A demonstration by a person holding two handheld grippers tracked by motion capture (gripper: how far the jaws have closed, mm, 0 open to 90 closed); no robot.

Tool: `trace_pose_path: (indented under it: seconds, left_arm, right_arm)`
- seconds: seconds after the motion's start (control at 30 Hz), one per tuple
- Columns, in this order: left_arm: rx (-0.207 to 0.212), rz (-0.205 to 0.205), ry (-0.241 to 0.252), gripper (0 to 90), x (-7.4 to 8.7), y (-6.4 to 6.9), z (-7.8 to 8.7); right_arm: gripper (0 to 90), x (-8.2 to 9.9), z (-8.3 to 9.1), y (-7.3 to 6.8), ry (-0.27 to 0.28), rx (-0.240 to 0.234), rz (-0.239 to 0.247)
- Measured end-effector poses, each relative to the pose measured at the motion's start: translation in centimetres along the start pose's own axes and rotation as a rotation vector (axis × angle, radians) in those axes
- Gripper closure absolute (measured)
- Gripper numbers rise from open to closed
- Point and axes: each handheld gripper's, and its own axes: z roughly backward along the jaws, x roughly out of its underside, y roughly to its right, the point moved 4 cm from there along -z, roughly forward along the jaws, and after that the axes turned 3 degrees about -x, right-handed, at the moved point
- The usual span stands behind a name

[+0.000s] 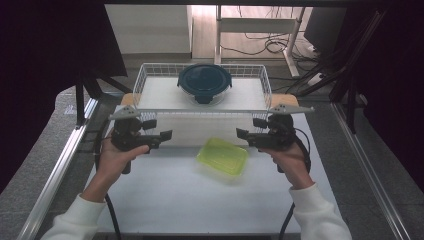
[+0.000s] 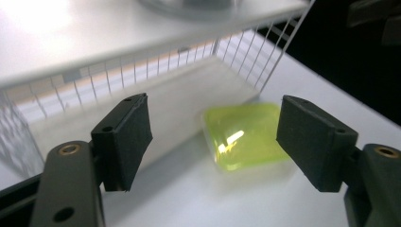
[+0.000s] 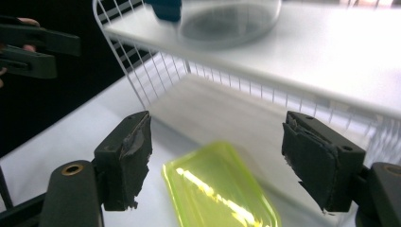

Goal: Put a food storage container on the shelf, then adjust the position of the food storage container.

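Both sets of jaws stand spread with nothing between the pads. The left gripper (image 1: 159, 136) sits at nine o'clock of the yellow-green lid (image 1: 222, 156), the right gripper (image 1: 248, 135) at about two o'clock of it, each near but apart from it. The lid lies flat on the white table (image 1: 165, 200), just in front of the wire rack (image 1: 200, 111).

The lid looks thin and glossy, so a pinch from one side could likely skate it across the table or under the rack's lower tier. If both sets of jaws close in at once they might clash. A hasty lift could catch the rack's front rail.

The round dark-lidded container (image 1: 204, 83) at twelve o'clock is cut off in both gripper views. Whether the yellow-green lid sits on a box is hard to tell
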Motion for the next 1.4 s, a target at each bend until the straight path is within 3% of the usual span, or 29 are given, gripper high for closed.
trace_pose_path:
  seconds: [0.13,0.17,0.23,0.43,0.5,0.53,0.57,0.63,0.73,0.97,1.1,1.4]
  left_arm:
    - [-0.027,-0.031,-0.028,28.3,2.8,1.1,0.2]
    - [-0.031,-0.036,-0.031,28.7,3.3,1.3,0.3]
    - [-0.041,-0.046,-0.045,28.4,4.6,1.8,0.3]
    - [-0.073,-0.068,-0.073,24.6,7.9,3.0,0.4]
    - [-0.071,-0.057,-0.090,24.1,9.5,3.2,0.2]
    - [-0.071,-0.057,-0.090,24.1,9.5,3.2,0.2]
    - [-0.079,-0.053,-0.109,26.4,10.2,3.1,0.0]
    - [-0.097,-0.031,-0.139,27.4,11.3,2.8,-0.4]
    - [-0.086,0.003,-0.198,26.6,13.4,2.7,-1.2]
    - [-0.088,0.030,-0.207,25.1,14.1,2.2,-1.6]
    - [-0.116,0.055,-0.209,25.3,14.4,1.6,-1.6]
    - [-0.113,0.048,-0.210,24.7,14.4,1.6,-1.6]
  right_arm:
    - [27.8,1.9,0.3,-0.3,0.002,0.038,0.004]
    - [28.1,3.4,0.3,-0.6,-0.018,0.048,0.014]
    - [28.1,4.0,0.3,-0.6,-0.023,0.048,0.014]
    - [28.6,8.0,0.0,-0.9,-0.094,0.029,-0.005]
    - [27.8,9.1,-0.1,-0.9,-0.123,0.031,-0.010]
    - [27.8,9.1,-0.1,-0.9,-0.123,0.031,-0.010]
    - [26.0,10.3,-0.3,-0.9,-0.152,0.041,-0.011]
    - [25.2,10.6,-0.3,-0.9,-0.158,0.046,-0.013]
    - [24.1,11.8,-0.7,-0.7,-0.188,0.068,-0.029]
    - [25.8,13.0,-1.6,-0.7,-0.228,0.048,-0.010]
    - [28.4,13.3,-1.9,-0.6,-0.239,0.044,0.002]
    - [32.3,13.0,-1.4,-0.3,-0.218,0.030,-0.011]
